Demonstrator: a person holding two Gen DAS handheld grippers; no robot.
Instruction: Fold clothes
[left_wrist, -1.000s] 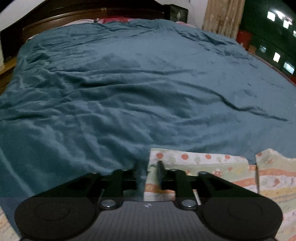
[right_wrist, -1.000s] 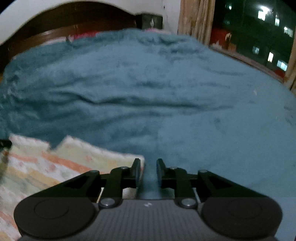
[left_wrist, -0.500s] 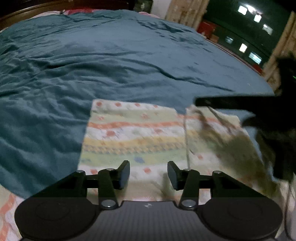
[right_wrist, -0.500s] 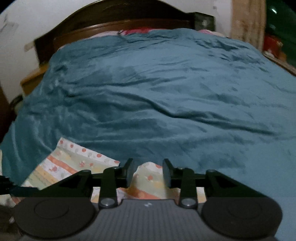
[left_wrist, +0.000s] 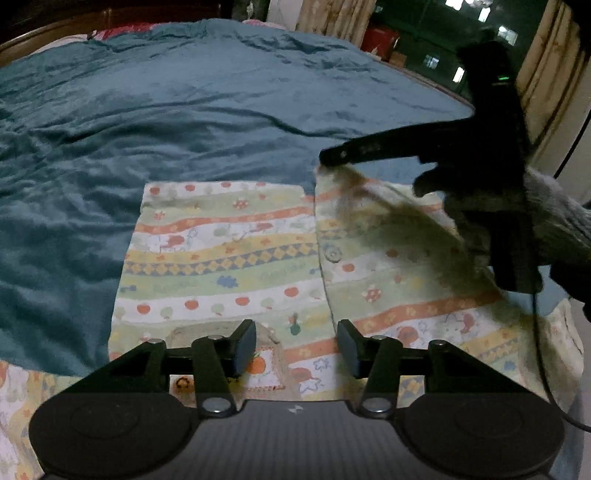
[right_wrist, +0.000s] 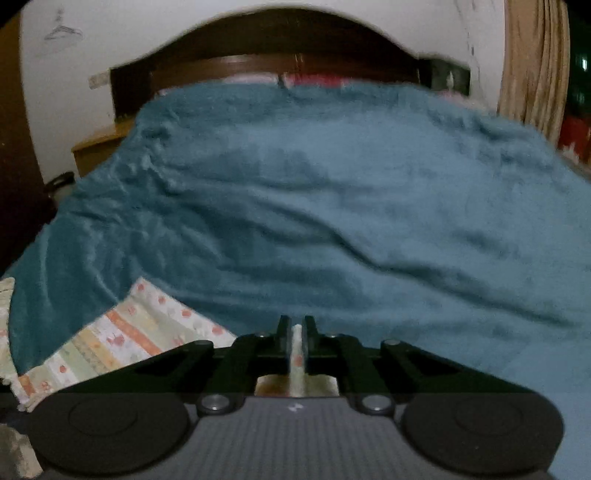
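On the teal blanket (left_wrist: 221, 103) a striped shirt (left_wrist: 229, 258) lay flat; the left gripper (left_wrist: 295, 345) gaped apart above it, the right gripper (right_wrist: 295, 341) pinched its corner.

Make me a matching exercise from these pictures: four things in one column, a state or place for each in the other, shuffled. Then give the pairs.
Things
1. left gripper
2. right gripper
3. patterned garment
4. teal blanket

States or places
A. covers the bed up to the headboard
B. shut on a pinched corner of fabric
C. open, above the near edge of the cloth
D. lies spread on the bed, one corner lifted

Pairs: 1-C, 2-B, 3-D, 4-A
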